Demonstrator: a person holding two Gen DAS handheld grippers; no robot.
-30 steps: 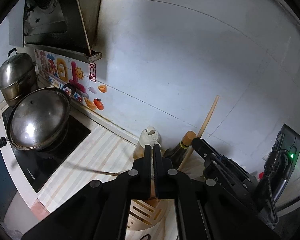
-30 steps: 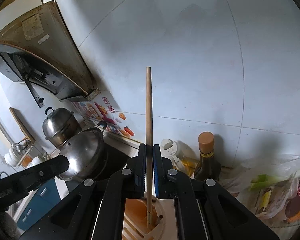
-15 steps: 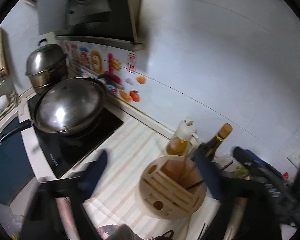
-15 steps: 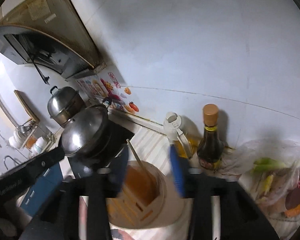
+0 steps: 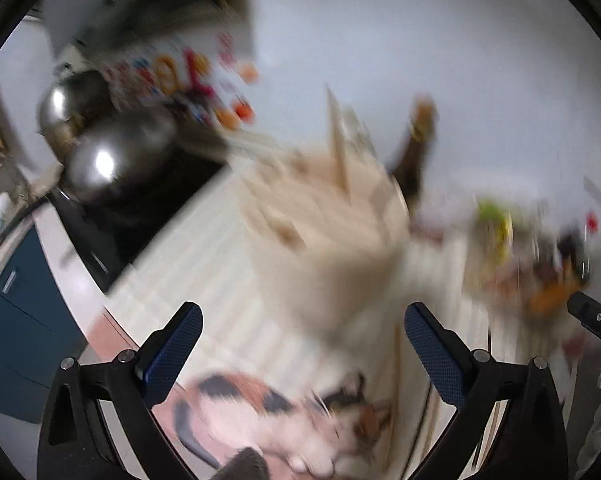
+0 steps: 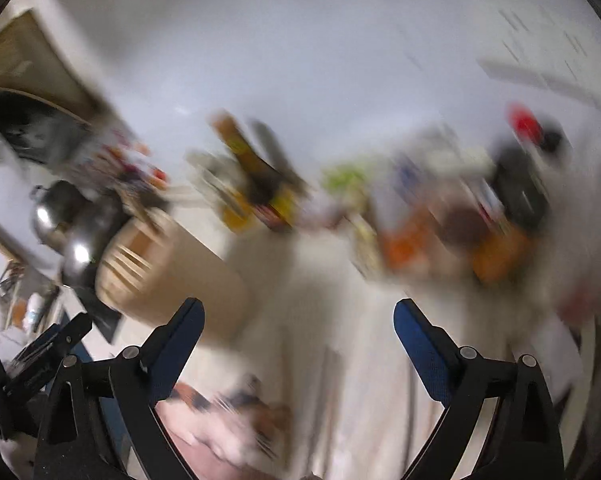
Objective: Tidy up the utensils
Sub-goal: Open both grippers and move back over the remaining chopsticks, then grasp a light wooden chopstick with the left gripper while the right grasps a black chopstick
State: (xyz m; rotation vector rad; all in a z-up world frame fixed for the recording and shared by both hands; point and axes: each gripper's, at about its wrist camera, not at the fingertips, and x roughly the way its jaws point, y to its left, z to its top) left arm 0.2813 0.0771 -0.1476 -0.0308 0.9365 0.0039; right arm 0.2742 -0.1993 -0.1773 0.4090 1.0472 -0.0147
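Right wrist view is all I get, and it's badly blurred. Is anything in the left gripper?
Observer: No. The left gripper has its jaws opening, wide apart, with no utensil between them.
Operator: Is any utensil standing in the holder?
Observer: Yes. In the left wrist view a wooden stick rises out of the round holder.
Operator: Where is the holder from that gripper?
Observer: Just ahead of its fingertips, roughly centred between them.
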